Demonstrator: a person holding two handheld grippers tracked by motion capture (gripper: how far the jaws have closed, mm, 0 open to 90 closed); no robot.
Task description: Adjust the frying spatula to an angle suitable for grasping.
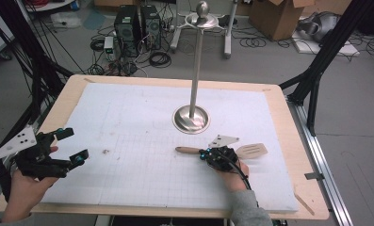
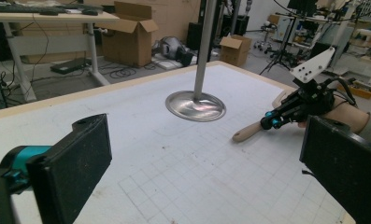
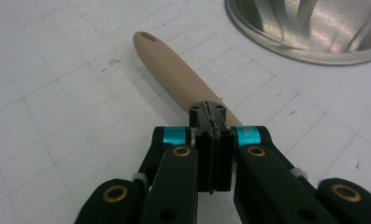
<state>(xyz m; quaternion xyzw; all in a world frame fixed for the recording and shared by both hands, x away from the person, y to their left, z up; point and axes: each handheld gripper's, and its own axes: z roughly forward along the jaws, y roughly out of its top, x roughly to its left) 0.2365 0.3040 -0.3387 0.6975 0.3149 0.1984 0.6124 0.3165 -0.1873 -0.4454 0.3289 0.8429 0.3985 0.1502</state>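
So the wooden spatula [image 1: 222,151] is lying flat on the white gridded mat [image 1: 142,141], toward the 4 o'clock part of the bench [image 1: 293,141] as seen from above. Its slotted blade points to 3 o'clock and the rounded handle end, with a little hole in it, points to 9 o'clock.

The right tool [image 1: 212,154] sits right over the middle of the handle. In the right gripper view [image 3: 210,122] its jaws are squeezed fully together, pads meeting with basically no gap, and the tips are down at the handle. The handle runs on out from under them rather than between the pads, so I can't tell if it's truly gripped or just touched. The person's right hand [image 1: 234,176] comes in from 6 o'clock.

Just beyond the spatula, at about 11 o'clock from it, stands a shiny metal stand [image 1: 192,117]: round dished base, tall thin pole, ball on top.

Way over at 9 o'clock near the bench edge, the left tool [image 1: 71,146] is held above the mat with jaws spread wide and nothing between them. Its pads [image 2: 78,163] look dusty up close.
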